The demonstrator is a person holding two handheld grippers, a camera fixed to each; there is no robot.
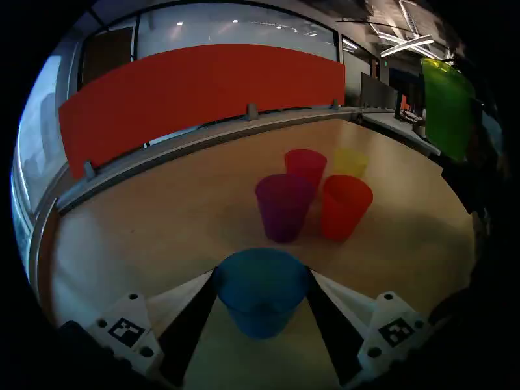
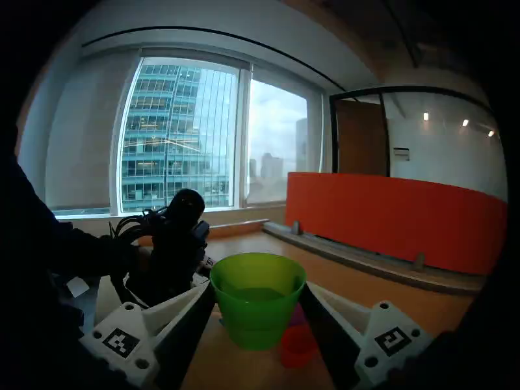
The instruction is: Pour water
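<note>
while both cups sit clamped, the chief hazard is a spill. the left hand-held gripper (image 1: pixel 261 296) has its two fingers pressed against the sides of the blue cup (image 1: pixel 261 300), which lies at six o'clock in the left gripper view, low over the pale wooden surface (image 1: pixel 162 221); whether it rests there or hangs just above cannot be told. the right hand-held gripper (image 2: pixel 257 305) grips the green cup (image 2: pixel 257 302) the same way, at six o'clock in the right gripper view, upright and apparently raised, with what looks like water (image 2: pixel 257 294) partway up inside.

the cups are thin, tapered plastic, so a hard squeeze would likely buckle the wall and a loose one would let the cup slide down between the fingers as it tips. a fast tilt of the green cup could throw water past the blue rim, since that mouth is no wider than the pouring one.

beyond the blue cup, toward twelve o'clock in the left gripper view, stand a purple cup (image 1: pixel 284 207) and an orange cup (image 1: pixel 344 207) close together, with a pink cup (image 1: pixel 305 166) and a yellow cup (image 1: pixel 350 162) just behind. these look light, so a careless swing could topple them. the dark cabled housing (image 2: pixel 172 250) at nine o'clock in the right gripper view is near the green cup, and a bump there would slop the water.
</note>
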